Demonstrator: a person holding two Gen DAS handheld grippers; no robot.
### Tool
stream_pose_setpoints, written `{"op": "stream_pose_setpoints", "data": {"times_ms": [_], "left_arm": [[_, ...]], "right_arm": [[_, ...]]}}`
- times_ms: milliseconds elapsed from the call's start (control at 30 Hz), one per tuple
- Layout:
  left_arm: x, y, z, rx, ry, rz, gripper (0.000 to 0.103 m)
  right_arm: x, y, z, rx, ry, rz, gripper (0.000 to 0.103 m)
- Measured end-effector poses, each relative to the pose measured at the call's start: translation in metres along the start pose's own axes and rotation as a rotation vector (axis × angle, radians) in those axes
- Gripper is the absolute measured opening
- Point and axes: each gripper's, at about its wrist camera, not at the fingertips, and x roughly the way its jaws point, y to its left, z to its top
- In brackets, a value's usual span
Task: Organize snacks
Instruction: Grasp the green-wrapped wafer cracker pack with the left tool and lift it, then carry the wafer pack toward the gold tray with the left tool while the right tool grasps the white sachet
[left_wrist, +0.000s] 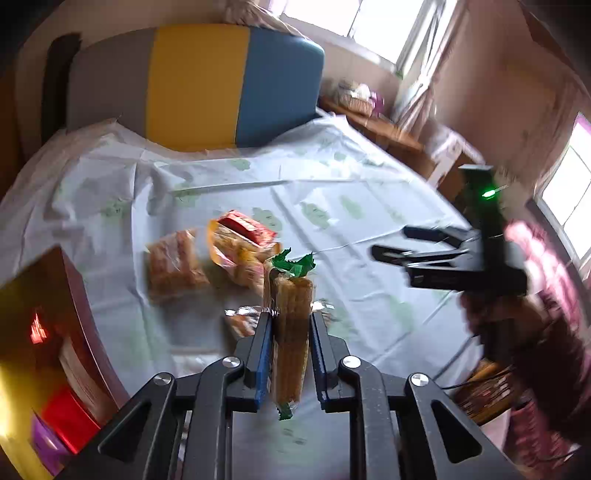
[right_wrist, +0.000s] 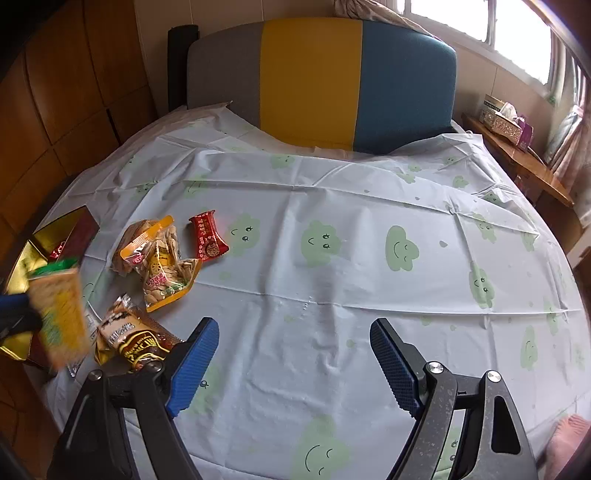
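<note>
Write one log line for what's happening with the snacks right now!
left tool: shut on green-ended clear cracker pack, lifted | right tool: open, empty | loose snack packets: on cloud-print cloth

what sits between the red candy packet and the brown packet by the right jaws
In the right wrist view, the clear peanut bag lies between the red candy packet and the brown packet.

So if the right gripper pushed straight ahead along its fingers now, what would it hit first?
Probably just the cloud-print sheet: the right gripper is open, tilted down at a bare patch. The snack packets lie off to its left, though depth is hard to judge.
</note>
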Motion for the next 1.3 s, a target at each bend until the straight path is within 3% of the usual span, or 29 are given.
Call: {"op": "stream_pose_setpoints", "data": {"times_ms": [100, 233, 367, 433, 500, 533, 600, 667, 733, 833, 1000, 1033, 1067, 1300], "left_arm": [[0.003, -0.006, -0.013, -0.109, 0.011, -0.168, 0.020], [0.031, -0.018, -0.032, -0.160, 0.079, -0.226, 0.020], [0.051, -0.027, -0.046, -0.135, 0.115, -0.140, 0.021], [0.053, -0.024, -0.043, -0.147, 0.121, -0.057, 0.024], [0.059, -0.027, -0.044, -0.094, 0.159, 0.080, 0.028], [0.062, -0.029, -0.044, -0.079, 0.168, 0.105, 0.031], [0.065, -0.032, -0.046, -0.076, 0.187, 0.101, 0.043], [0.065, -0.032, -0.049, -0.098, 0.198, 0.104, 0.064], [0.062, -0.035, -0.053, -0.105, 0.200, 0.101, 0.066], [0.058, -0.046, -0.057, -0.073, 0.198, 0.112, 0.077], [0.080, -0.060, -0.058, 0.005, 0.226, 0.180, 0.078], [0.085, -0.061, -0.059, 0.019, 0.231, 0.202, 0.074], [0.088, -0.061, -0.060, 0.028, 0.230, 0.223, 0.050], [0.060, -0.062, -0.077, 0.093, 0.149, 0.246, 0.048]], "right_arm": [[-0.001, 0.002, 0.000, -0.009, -0.006, -0.006, 0.084], [-0.001, 0.001, -0.001, -0.014, -0.001, -0.034, 0.084], [-0.005, -0.004, -0.001, 0.009, -0.009, -0.038, 0.084], [-0.006, -0.006, -0.001, 0.016, -0.015, -0.037, 0.084], [-0.007, -0.007, 0.000, 0.020, -0.019, -0.035, 0.084], [-0.008, -0.007, 0.001, 0.020, -0.022, -0.033, 0.084], [-0.010, -0.007, 0.001, 0.020, -0.029, -0.031, 0.084], [-0.012, -0.007, 0.001, 0.022, -0.033, -0.028, 0.085], [-0.013, -0.007, 0.001, 0.024, -0.037, -0.023, 0.085], [-0.015, -0.006, 0.002, 0.028, -0.040, -0.016, 0.085], [-0.017, -0.008, 0.002, 0.037, -0.045, -0.010, 0.086], [-0.017, -0.009, 0.002, 0.039, -0.044, -0.009, 0.086], [-0.016, -0.010, 0.002, 0.042, -0.041, -0.009, 0.086], [-0.011, -0.011, 0.001, 0.042, -0.019, 0.010, 0.086]]}}
